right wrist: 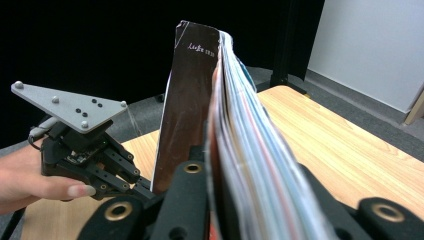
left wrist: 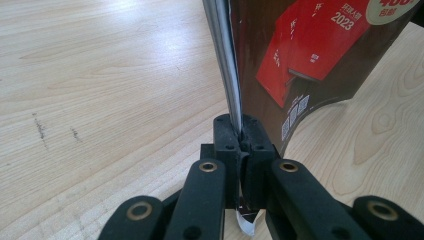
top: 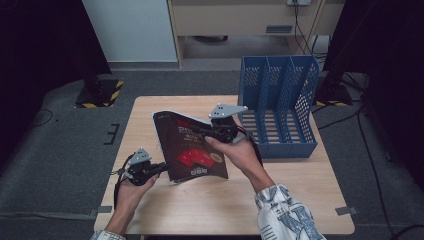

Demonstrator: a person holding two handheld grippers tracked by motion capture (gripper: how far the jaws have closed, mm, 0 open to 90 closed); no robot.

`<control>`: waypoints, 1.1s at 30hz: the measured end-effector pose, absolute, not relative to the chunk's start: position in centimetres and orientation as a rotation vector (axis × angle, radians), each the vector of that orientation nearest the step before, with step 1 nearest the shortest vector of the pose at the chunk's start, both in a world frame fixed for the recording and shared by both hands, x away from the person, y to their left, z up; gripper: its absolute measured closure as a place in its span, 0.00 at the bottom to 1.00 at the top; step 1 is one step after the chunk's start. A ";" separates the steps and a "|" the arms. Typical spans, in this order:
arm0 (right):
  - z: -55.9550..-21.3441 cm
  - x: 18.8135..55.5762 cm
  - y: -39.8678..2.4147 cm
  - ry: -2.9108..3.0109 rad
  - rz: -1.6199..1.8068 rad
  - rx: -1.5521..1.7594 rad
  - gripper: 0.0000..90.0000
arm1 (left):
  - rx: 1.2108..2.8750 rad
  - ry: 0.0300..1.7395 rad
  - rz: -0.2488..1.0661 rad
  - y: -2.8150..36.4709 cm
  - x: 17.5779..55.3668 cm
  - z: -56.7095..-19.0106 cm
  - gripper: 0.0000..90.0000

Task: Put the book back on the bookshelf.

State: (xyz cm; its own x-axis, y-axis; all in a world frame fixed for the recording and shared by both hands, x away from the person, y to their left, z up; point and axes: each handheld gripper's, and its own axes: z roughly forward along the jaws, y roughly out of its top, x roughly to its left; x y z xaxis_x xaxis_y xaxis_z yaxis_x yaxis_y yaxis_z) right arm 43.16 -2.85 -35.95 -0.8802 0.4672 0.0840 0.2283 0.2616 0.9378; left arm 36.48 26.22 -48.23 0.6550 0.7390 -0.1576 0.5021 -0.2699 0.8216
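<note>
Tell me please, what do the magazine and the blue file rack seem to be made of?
The magazine: paper with a glossy coated cover, likely; it shines, bends in a curve, and thin page edges show in the right gripper view. The blue file rack: probably moulded plastic, matt, with even colour and perforated walls.

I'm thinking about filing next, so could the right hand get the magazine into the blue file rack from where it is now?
Probably yes: the right gripper grips the magazine close to the blue file rack, with bare table between; the left gripper also clamps it.
</note>
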 end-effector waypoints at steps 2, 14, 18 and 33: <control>-35.9 43.1 -2.9 2.310 1.663 0.653 0.96 | 1.935 0.968 0.314 26.2 36.5 -48.3 0.97; -35.2 42.8 -3.4 2.261 1.663 0.657 0.97 | 1.886 1.015 0.398 26.6 36.7 -48.8 0.40; -34.6 42.7 -3.8 2.236 1.672 0.660 0.97 | 1.886 1.079 0.406 27.3 37.0 -49.4 0.27; -32.5 43.5 -4.4 2.143 1.681 0.728 0.97 | 2.045 1.250 0.492 27.3 37.7 -51.5 0.05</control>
